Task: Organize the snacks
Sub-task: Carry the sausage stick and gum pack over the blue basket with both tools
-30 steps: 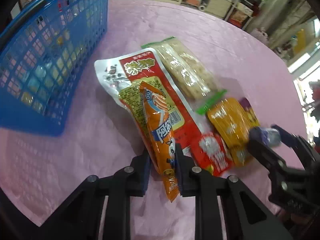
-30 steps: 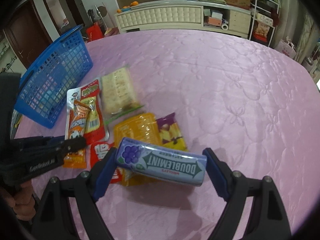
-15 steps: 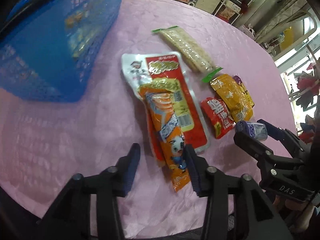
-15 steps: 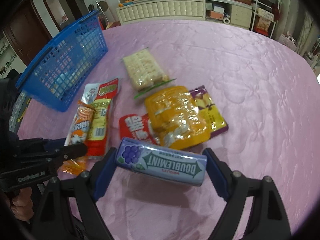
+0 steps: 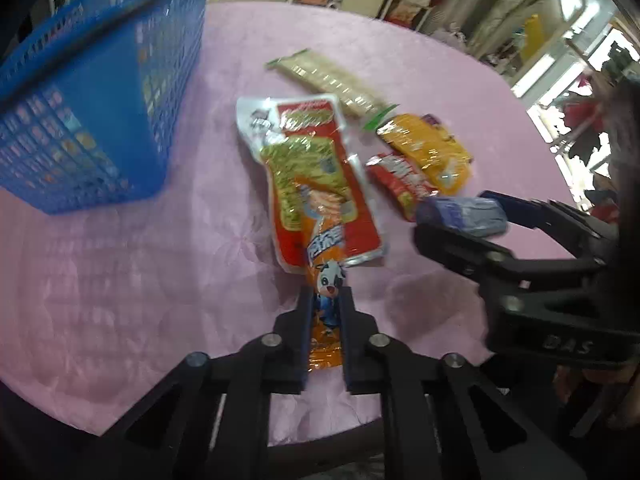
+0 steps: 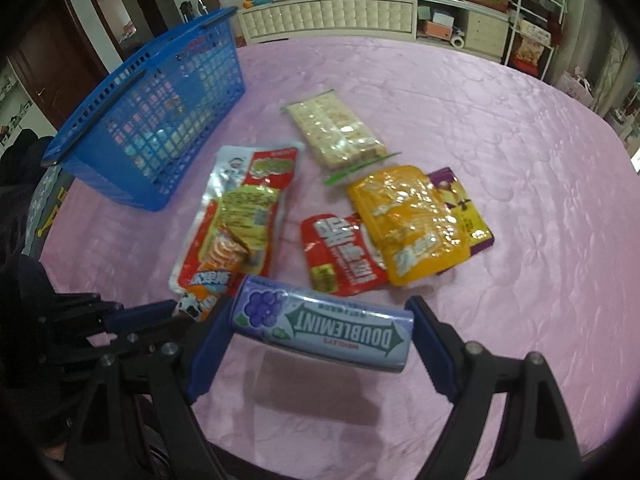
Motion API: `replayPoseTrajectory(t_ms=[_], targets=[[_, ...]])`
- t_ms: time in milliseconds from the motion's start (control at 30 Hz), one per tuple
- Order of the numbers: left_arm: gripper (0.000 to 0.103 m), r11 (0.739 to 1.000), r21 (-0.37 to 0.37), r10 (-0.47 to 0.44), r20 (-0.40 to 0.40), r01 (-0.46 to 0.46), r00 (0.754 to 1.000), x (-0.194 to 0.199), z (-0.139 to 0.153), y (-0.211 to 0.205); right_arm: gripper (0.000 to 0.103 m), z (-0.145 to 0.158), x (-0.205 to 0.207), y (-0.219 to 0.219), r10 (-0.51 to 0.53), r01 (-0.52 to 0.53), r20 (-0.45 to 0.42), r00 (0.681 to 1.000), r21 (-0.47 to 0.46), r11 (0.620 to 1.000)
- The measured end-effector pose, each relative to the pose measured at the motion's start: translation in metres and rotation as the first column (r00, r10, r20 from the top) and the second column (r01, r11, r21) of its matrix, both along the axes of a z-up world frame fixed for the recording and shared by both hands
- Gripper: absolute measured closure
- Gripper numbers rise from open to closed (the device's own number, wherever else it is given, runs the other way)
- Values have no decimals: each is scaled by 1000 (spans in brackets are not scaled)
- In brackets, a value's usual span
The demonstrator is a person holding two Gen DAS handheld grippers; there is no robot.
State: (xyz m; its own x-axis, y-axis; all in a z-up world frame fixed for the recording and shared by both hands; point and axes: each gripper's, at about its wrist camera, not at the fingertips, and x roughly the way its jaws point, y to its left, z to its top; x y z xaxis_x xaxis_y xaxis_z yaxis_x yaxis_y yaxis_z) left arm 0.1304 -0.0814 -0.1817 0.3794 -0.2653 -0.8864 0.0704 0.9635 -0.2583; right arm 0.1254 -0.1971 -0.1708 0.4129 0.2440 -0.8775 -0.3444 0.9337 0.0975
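Observation:
My left gripper is shut on the near end of a long orange snack stick with a cartoon cow, which lies over a red and green snack pouch. My right gripper is shut on a purple Doublemint gum pack, held crosswise between the blue pads just above the cloth. In the left wrist view the gum pack hangs to the right of the stick. A blue mesh basket stands at the left, with several snacks inside. In the right wrist view the left gripper shows at lower left.
On the pink tablecloth lie a cracker pack, a yellow packet over a purple one, and a small red packet. The table's near edge runs just below both grippers. Cabinets and shelves stand beyond the far edge.
The left jaws opened around the orange stick, then closed on its near end. Both grippers drew back toward the near edge. The right gripper kept the gum pack.

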Motion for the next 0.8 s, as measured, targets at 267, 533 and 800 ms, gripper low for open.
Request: replayPoseTrajectory(t_ms=[267, 533, 800], targets=[[96, 999, -39, 21, 90, -18, 996, -11, 33, 24, 16, 24, -10, 18, 3, -4, 32, 999, 25, 1000], [96, 999, -37, 13, 218, -5, 976, -23, 90, 37, 16, 74, -14, 25, 21, -26, 109, 994, 42, 999], [96, 999, -36, 35, 319, -25, 947, -13, 152, 61, 16, 136, -10, 44, 90, -103, 197, 976, 55, 993]])
